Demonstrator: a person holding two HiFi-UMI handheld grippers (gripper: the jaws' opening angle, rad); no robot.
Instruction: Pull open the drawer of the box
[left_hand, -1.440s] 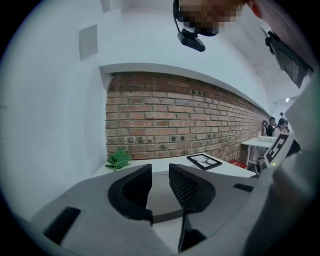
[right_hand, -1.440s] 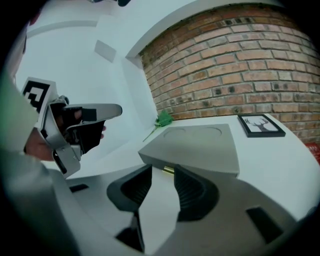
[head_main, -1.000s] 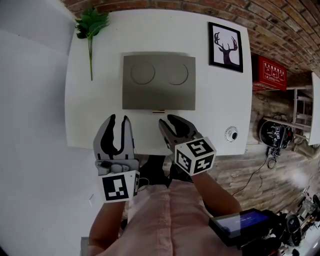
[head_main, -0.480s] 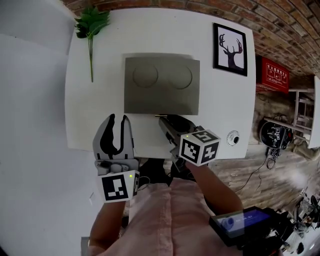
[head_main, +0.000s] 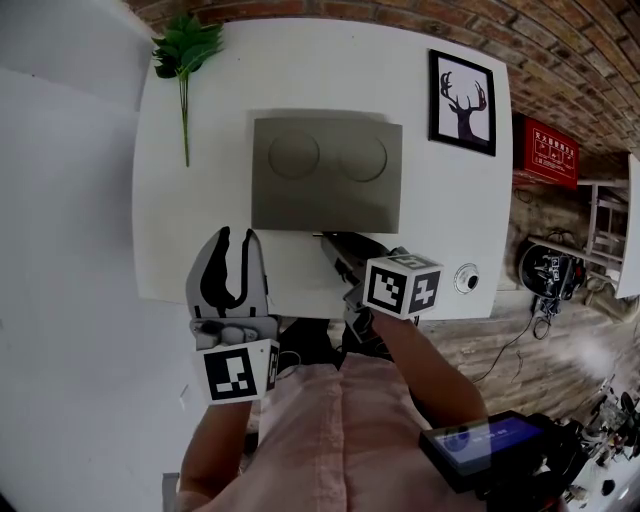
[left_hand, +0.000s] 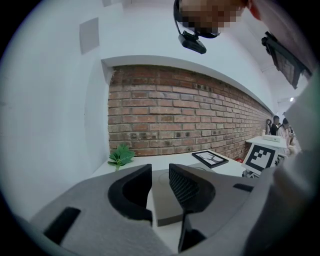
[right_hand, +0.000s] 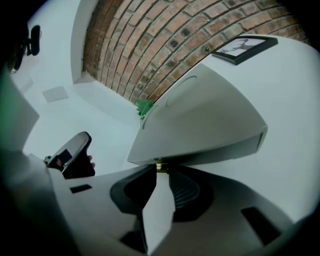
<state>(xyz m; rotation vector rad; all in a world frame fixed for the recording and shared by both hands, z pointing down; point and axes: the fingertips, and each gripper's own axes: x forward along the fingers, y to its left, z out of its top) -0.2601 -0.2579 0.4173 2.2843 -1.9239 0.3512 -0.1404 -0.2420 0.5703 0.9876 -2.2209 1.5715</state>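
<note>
A flat grey box (head_main: 325, 175) with two round marks on its lid lies in the middle of the white table (head_main: 190, 220). In the right gripper view a small brass knob (right_hand: 159, 166) sits on the front of the box (right_hand: 200, 125), under the lid's edge. My right gripper (head_main: 331, 241) reaches to that front, and its jaws have just been closing. The knob now sits snug between the tips of the right gripper (right_hand: 160, 171). My left gripper (head_main: 236, 242) hovers open over the table's near edge, left of the box. Nothing is between the jaws of the left gripper (left_hand: 160, 174).
A green leafy sprig (head_main: 183, 55) lies at the table's far left. A framed deer picture (head_main: 463, 88) lies at the far right. A small round object (head_main: 466, 278) sits near the front right corner. A red case (head_main: 545, 150) stands off the table's right side.
My right gripper has moved forward and down to the box's front and rolled, so its marker cube shows another face. Its jaws have narrowed around the knob. The left gripper has stayed put.
</note>
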